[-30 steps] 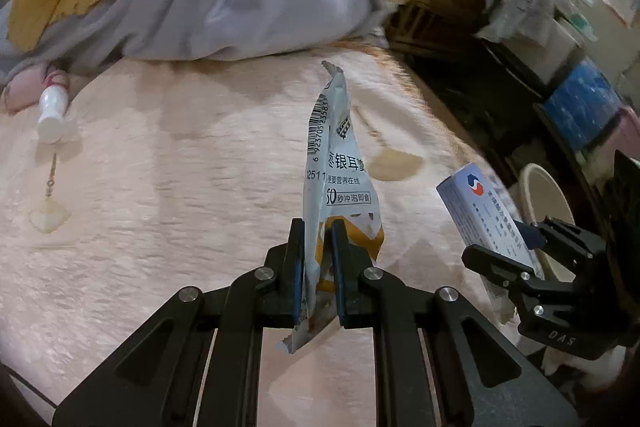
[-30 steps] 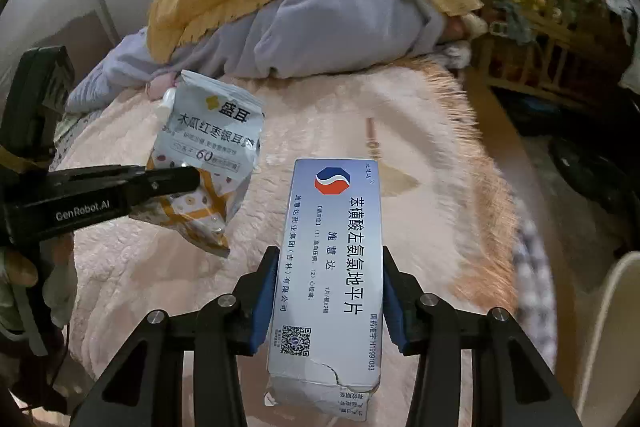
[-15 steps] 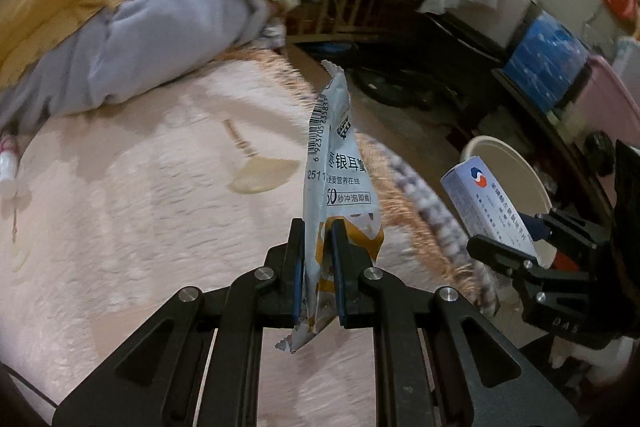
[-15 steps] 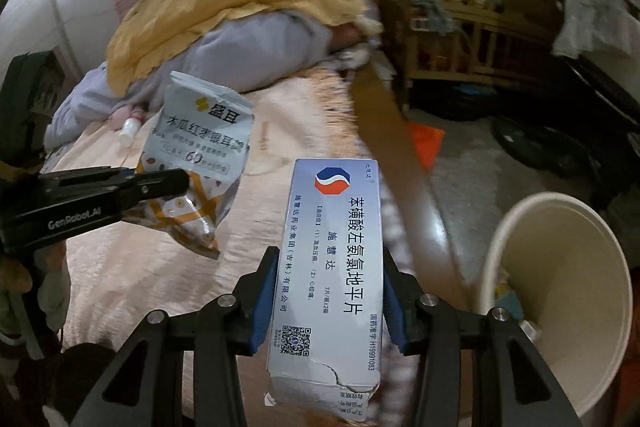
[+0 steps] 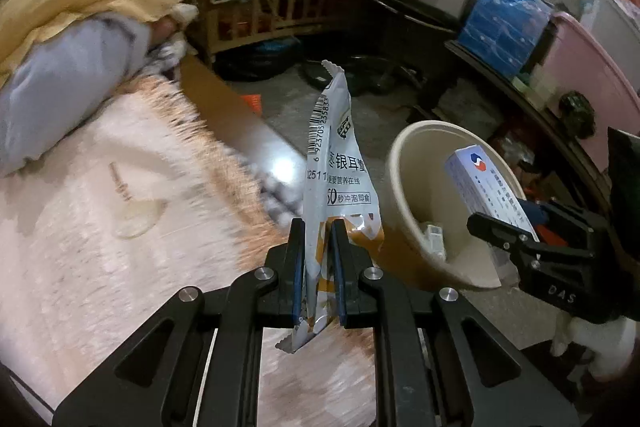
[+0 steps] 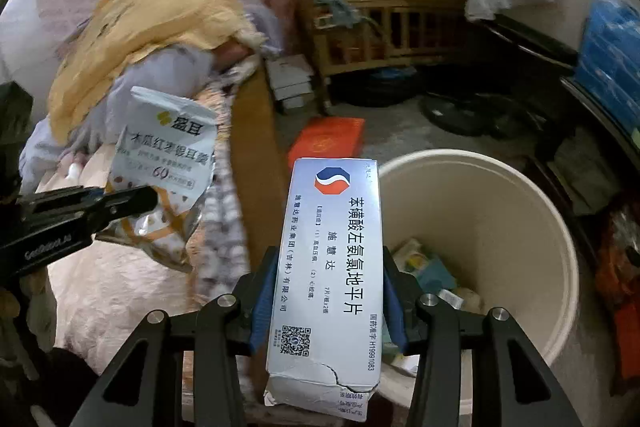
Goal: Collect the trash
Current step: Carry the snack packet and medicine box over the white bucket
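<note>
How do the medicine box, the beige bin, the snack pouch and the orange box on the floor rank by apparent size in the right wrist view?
1. beige bin
2. medicine box, enlarged by nearness to the camera
3. snack pouch
4. orange box

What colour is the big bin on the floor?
Cream, a pale beige all over. The bin shows best in the right wrist view, with some trash already inside.

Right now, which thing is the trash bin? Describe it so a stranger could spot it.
Find the bed's fringed pink blanket; on the floor beside it stands the bin. It is a round cream bucket, open-topped, with scraps inside, unlike the blue and pink boxes nearby.
</note>
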{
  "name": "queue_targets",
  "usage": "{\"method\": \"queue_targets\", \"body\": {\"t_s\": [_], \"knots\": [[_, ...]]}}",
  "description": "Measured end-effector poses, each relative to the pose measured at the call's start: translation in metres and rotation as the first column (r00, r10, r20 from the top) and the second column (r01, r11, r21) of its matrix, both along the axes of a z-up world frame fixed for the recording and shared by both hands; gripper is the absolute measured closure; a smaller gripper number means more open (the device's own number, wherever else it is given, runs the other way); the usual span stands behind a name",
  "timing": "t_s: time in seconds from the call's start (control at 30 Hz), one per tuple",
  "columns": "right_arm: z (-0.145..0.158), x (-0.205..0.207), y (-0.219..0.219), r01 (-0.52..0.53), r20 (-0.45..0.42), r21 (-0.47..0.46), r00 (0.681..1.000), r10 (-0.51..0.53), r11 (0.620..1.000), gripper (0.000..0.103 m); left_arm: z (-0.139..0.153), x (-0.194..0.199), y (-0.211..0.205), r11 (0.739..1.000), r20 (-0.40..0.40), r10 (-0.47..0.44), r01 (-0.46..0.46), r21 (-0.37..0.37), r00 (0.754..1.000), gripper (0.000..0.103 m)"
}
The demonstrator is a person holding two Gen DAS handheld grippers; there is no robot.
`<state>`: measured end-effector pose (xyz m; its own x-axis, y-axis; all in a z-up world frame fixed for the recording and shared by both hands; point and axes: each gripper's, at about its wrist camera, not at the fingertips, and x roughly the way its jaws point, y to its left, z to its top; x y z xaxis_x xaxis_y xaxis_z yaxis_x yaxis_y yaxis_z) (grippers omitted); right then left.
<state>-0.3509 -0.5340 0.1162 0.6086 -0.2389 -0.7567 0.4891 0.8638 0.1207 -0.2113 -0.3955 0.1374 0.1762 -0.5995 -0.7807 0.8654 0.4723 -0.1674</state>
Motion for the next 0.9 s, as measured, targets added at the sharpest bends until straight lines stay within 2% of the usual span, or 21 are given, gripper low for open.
{"method": "queue_targets", "body": {"t_s": [0.5, 0.9], "knots": [[-0.012, -0.041, -0.047, 0.134, 0.005, 0.023, 0.991, -0.134, 0.991, 0.058, -0.009, -0.03, -0.055, 0.998, -0.004, -0.059, 0.059, 0.02, 0.998, 0.093], [-0.027, -0.058, -0.069, 0.203, 0.018, 0.07, 0.979, -0.205, 0.977, 0.058, -0.023, -0.045, -0.091, 0.995, -0.049, -0.091, 0.092, 0.026, 0.995, 0.093]]}}
